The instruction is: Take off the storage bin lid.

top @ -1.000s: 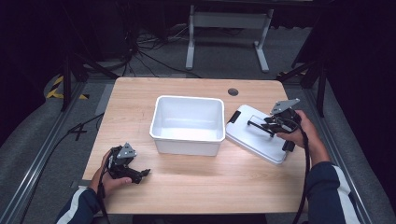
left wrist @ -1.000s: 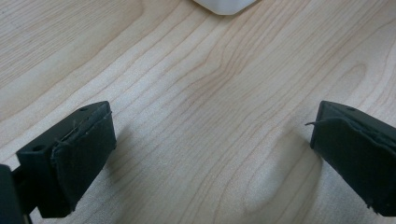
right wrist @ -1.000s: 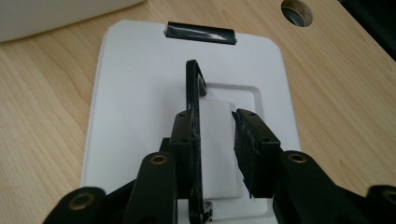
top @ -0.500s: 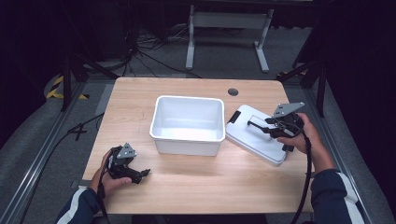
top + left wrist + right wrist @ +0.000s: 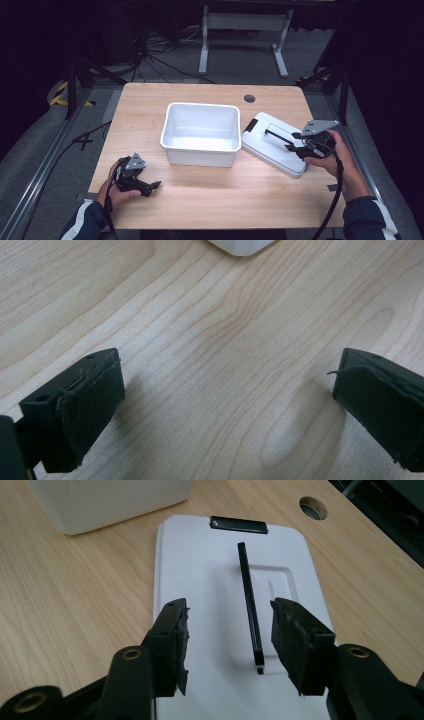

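In the left gripper view the bin (image 5: 241, 246) is cut by the top edge at 12 o'clock, so just one rounded white corner shows. Both jaws there run off the frame, one at 8 o'clock, the other at 4 o'clock.

In the right gripper view the bin (image 5: 107, 502) is cropped at 11 o'clock, its rim out of sight. The lid (image 5: 210, 580) passes behind the jaws at 6 o'clock, hiding its near edge. The near end of its black handle (image 5: 248, 600) is blurred, and it probably stands clear of both pads.

In the high view the lid's latch (image 5: 248, 126) is too small to read.
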Demonstrator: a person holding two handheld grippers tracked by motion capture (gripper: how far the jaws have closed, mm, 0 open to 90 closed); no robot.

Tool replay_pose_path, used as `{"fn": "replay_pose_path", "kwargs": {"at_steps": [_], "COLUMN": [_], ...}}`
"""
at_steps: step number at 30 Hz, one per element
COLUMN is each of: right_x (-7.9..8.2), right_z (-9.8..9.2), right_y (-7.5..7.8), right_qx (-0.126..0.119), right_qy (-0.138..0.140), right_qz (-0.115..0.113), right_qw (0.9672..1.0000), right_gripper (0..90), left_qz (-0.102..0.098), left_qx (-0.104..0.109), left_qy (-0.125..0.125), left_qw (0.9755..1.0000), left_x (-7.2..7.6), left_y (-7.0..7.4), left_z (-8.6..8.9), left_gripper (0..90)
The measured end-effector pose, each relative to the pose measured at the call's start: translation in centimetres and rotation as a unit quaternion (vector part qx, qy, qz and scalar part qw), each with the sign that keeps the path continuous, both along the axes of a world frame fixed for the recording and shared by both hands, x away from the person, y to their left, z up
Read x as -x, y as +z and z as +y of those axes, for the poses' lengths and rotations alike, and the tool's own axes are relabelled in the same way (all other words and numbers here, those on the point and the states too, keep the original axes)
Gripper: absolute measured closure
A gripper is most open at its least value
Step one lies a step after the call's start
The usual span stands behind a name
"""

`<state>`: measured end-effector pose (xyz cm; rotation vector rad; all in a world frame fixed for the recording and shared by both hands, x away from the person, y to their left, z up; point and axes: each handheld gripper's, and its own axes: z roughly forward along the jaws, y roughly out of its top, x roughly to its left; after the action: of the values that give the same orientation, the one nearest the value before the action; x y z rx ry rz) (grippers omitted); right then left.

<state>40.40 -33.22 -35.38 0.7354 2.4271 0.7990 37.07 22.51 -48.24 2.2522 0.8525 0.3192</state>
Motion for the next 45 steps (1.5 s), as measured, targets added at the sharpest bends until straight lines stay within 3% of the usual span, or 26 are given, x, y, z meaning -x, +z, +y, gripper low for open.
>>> {"fn": "replay_pose_path", "kwargs": {"at_steps": [14, 23, 30, 35, 45], "right_x": [2.4, 4.6, 5.8, 6.5, 7.3], "right_z": [-0.7, -1.9, -3.0, -3.5, -5.1], "right_y": [-0.5, -1.4, -2.9, -4.1, -7.0], "right_qx": [0.005, -0.009, -0.015, -0.005, -0.011], "right_qy": [-0.001, -0.009, -0.011, -0.018, -0.034], "right_qz": [-0.006, -0.012, -0.005, -0.005, 0.018], "right_qw": [1.0000, 0.9998, 0.9998, 0.9998, 0.9992], "right_gripper": [42.6, 37.6, 34.5, 32.0, 29.9], "left_qz": [0.000, 0.000, 0.000, 0.000, -0.001], "left_qx": [0.000, 0.000, 0.000, 0.000, -0.001], "left_qy": [0.000, 0.000, 0.000, 0.000, 0.000], "left_qw": [1.0000, 1.0000, 1.0000, 1.0000, 1.0000], "left_x": [0.0, 0.0, 0.0, 0.0, 0.0], "left_y": [0.0, 0.0, 0.0, 0.0, 0.0], "left_z": [0.0, 0.0, 0.0, 0.0, 0.0], "left_gripper": [0.7, 0.7, 0.7, 0.7, 0.7]}}
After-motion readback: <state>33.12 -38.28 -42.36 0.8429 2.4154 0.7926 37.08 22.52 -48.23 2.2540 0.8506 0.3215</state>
